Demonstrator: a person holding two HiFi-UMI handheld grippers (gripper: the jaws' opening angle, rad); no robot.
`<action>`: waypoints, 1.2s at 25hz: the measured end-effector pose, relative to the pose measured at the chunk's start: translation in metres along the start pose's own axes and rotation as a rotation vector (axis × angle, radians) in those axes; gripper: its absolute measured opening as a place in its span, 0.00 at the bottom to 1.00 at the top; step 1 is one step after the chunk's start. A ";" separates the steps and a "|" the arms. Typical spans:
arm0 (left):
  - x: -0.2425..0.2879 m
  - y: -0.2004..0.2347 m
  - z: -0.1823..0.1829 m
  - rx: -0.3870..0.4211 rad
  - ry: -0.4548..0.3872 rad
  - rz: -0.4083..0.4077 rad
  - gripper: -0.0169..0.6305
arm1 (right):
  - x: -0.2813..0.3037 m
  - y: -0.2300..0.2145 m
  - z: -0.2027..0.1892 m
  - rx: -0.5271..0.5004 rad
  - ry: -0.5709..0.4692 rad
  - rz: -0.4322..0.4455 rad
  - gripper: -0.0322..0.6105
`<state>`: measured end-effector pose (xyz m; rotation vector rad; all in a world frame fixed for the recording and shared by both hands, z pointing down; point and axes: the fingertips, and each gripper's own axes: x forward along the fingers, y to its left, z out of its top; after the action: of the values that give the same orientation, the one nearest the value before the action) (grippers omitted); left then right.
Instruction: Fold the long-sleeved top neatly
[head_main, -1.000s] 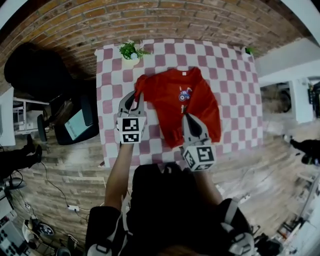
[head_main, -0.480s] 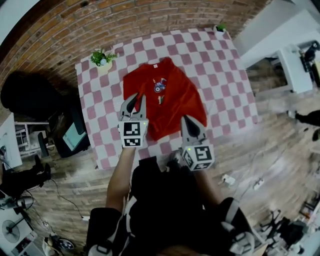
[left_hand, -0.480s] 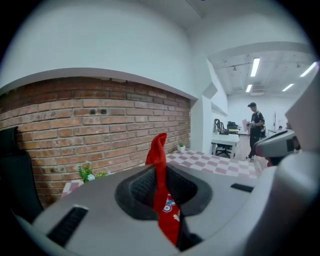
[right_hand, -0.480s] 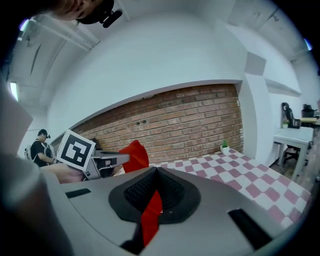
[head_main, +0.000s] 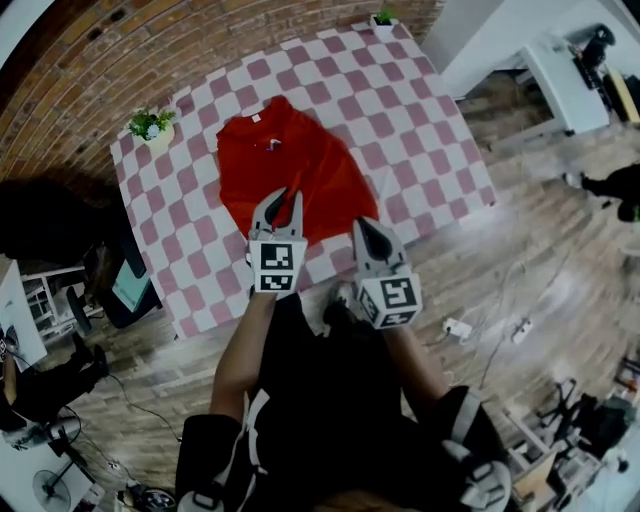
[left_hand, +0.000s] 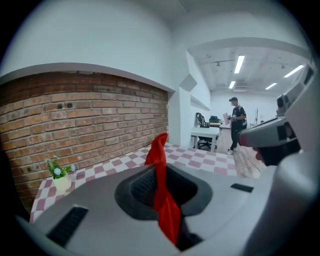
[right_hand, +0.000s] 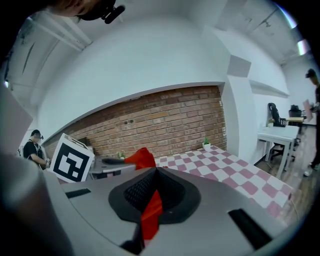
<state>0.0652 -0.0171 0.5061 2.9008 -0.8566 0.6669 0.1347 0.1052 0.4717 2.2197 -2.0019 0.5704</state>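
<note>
Checked bench (head_main: 400, 120) by a brick wall carries the red top (head_main: 285, 160), left of centre. My left tongs (head_main: 283, 198) and right tongs (head_main: 372, 228) each pinch its near edge; sleeves look tucked in, so I judge the lengthwise fold remains

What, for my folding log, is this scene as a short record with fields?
garment: red long-sleeved top, on the table
surface: pink-and-white checked table
left tool: shut on the top's near edge, red cloth between its jaws
right tool: shut on the top's near edge, red cloth between its jaws
other: potted plant at a far table corner
</note>
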 end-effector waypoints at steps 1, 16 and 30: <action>0.005 -0.009 -0.004 0.003 0.009 -0.008 0.09 | -0.002 -0.004 -0.001 0.000 0.000 0.001 0.06; 0.063 -0.089 -0.078 0.005 0.122 -0.034 0.09 | -0.023 -0.062 -0.047 0.013 0.068 -0.037 0.06; 0.071 -0.134 -0.116 -0.098 0.157 -0.101 0.24 | -0.046 -0.078 -0.060 0.003 0.078 -0.025 0.06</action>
<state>0.1438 0.0785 0.6508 2.7403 -0.6992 0.8062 0.1951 0.1779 0.5250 2.1856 -1.9344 0.6474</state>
